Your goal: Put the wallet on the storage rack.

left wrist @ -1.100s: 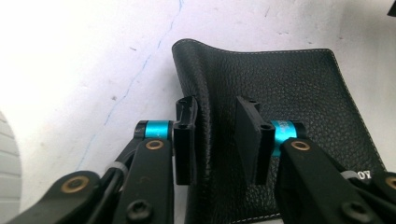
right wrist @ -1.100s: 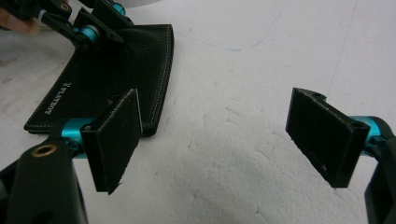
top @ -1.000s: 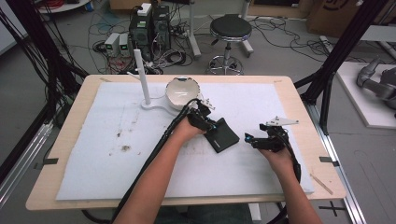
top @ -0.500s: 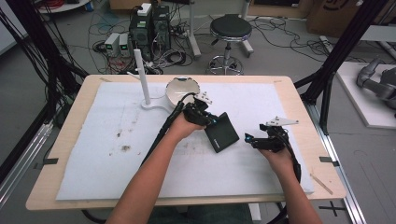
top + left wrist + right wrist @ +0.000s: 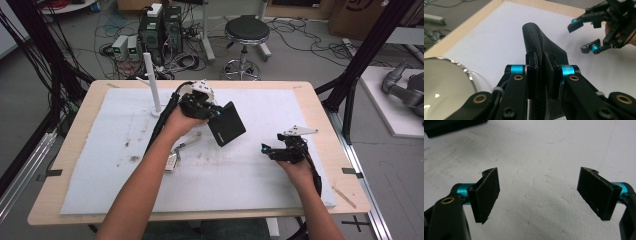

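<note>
Pouch [image 5: 227, 124] black, flat, textured, tilted, pinched in left gripper [image 5: 212, 111].

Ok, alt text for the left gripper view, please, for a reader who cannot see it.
The left gripper is shut on the edge of a black textured pouch, held above a white foam mat. The right gripper waits at the upper right with its jaws open, and the rim of a glass bowl curves in at lower left.
</note>
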Demonstrator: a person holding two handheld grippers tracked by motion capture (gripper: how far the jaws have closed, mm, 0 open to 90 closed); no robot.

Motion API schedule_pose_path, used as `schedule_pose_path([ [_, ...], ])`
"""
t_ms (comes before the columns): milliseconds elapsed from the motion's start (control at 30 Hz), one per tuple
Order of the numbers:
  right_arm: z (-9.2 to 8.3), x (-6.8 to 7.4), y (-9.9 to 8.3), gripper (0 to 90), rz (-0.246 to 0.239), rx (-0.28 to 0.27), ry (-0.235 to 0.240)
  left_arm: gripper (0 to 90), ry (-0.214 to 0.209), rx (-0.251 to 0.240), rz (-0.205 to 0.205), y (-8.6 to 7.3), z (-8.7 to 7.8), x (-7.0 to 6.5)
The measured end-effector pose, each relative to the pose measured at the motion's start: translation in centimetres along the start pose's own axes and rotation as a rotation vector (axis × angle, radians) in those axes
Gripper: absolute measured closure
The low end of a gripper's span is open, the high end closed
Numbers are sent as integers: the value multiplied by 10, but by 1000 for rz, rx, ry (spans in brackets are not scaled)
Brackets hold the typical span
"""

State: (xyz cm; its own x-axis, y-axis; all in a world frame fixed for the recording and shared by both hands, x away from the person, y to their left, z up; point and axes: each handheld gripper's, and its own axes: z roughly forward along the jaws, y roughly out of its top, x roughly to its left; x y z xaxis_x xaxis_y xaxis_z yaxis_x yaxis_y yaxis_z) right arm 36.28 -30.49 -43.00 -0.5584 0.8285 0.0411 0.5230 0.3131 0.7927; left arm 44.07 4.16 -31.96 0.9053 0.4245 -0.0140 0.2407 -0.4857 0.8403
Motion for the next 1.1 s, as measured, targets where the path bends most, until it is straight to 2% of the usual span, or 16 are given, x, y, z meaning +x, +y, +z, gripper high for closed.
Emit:
schedule_pose_path([
  [167, 0, 1, 0, 186, 0, 2, -1, 814, 35, -21, 10, 11, -18, 7],
  [300, 1, 1, 0, 186, 3, 3, 0, 815, 55, -40, 0, 16, -28, 15],
  [633, 3, 2, -1, 186, 4, 10, 7, 814, 145, -40, -9, 26, -48, 38],
  [867, 4, 3, -2, 186, -6, 18, 6, 814, 213, -52, -22, 33, -69, 55],
  [1100, 5, 2, -2, 186, -1, 24, 11, 813, 268, -45, -41, 31, -79, 69],
])
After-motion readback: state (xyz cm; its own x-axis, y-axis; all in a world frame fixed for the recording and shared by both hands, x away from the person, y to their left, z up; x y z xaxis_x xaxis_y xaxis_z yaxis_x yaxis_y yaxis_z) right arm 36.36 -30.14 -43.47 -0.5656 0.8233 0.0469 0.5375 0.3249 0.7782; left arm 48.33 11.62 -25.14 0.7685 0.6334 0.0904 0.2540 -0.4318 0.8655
